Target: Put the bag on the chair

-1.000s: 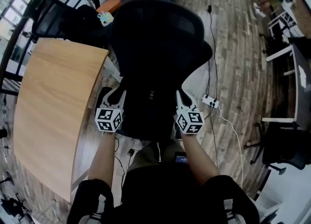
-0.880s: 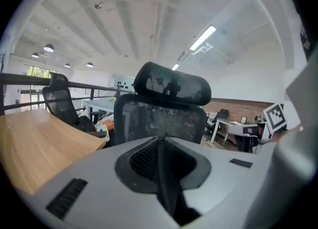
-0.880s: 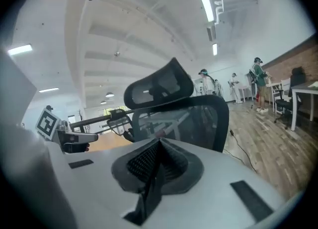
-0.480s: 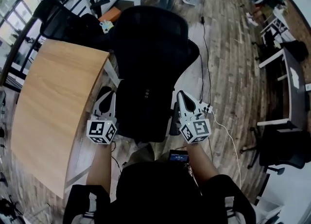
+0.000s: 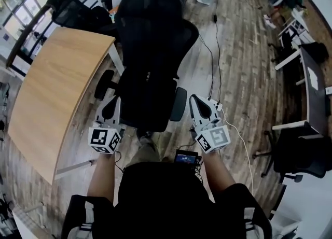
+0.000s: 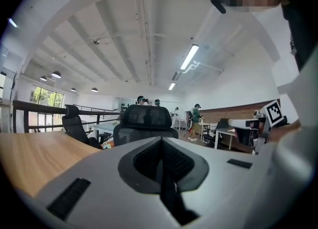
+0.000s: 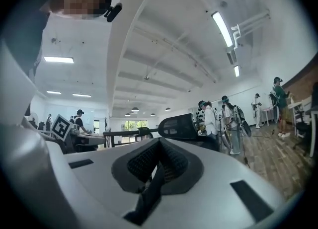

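Note:
A black office chair stands in front of me, its back toward the far side. A black bag lies on its seat, hard to tell apart from the black upholstery. My left gripper hangs by the seat's left front corner, shut and empty. At the seat's right front, just beyond the armrest, my right gripper is also shut with nothing in it. In the left gripper view the closed left gripper points at the chair's headrest. In the right gripper view the shut right gripper points past the chair.
A curved wooden table flanks the chair on the left. A white power strip with its cable lies on the plank floor at the right. Desks and another black chair stand further right. Several people stand in the distance.
Both grippers let go of the black mass on the seat, shut, and drew back toward me. The chair now sits farther away in the head view.

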### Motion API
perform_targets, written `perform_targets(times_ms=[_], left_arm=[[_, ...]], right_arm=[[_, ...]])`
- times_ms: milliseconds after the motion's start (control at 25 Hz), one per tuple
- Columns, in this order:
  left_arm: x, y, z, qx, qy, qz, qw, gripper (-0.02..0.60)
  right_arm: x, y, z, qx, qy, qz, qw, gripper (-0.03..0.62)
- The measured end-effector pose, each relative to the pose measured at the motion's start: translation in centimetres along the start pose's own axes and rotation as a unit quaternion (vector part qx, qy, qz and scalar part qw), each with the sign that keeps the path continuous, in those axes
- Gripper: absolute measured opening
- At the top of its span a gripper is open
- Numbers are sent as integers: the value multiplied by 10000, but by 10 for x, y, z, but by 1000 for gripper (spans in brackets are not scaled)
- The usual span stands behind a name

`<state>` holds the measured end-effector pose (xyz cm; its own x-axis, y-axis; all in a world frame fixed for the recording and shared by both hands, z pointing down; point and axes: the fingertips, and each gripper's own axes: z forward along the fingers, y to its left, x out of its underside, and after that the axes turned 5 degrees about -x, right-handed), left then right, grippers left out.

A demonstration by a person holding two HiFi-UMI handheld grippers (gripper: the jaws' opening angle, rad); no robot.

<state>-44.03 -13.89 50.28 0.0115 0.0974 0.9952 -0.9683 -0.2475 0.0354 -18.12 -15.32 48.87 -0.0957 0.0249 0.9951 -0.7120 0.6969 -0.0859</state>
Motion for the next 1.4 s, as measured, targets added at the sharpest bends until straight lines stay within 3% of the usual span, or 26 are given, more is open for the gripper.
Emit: perform_targets(times_ms=[320, 600, 960, 1160, 1400], left_arm=[[4, -82, -94, 128, 32, 71, 9999, 2], [-3, -92, -148, 127, 30, 336, 9993, 2], [6, -42, -212, 110, -28, 335, 9994, 2], [13, 13, -265, 40, -47, 289, 9996, 2], [30, 66, -303, -71, 10, 110, 9999, 2]], right_arm=[[4, 37, -116, 168, 37, 33, 9998, 12], [4, 73, -153, 467, 85, 58, 9989, 12], [16, 162, -153, 792, 222, 145, 9965, 12], [23, 224, -147, 1225, 138, 80, 9923, 12], [39, 275, -145, 1460, 409, 22, 9884, 12]])
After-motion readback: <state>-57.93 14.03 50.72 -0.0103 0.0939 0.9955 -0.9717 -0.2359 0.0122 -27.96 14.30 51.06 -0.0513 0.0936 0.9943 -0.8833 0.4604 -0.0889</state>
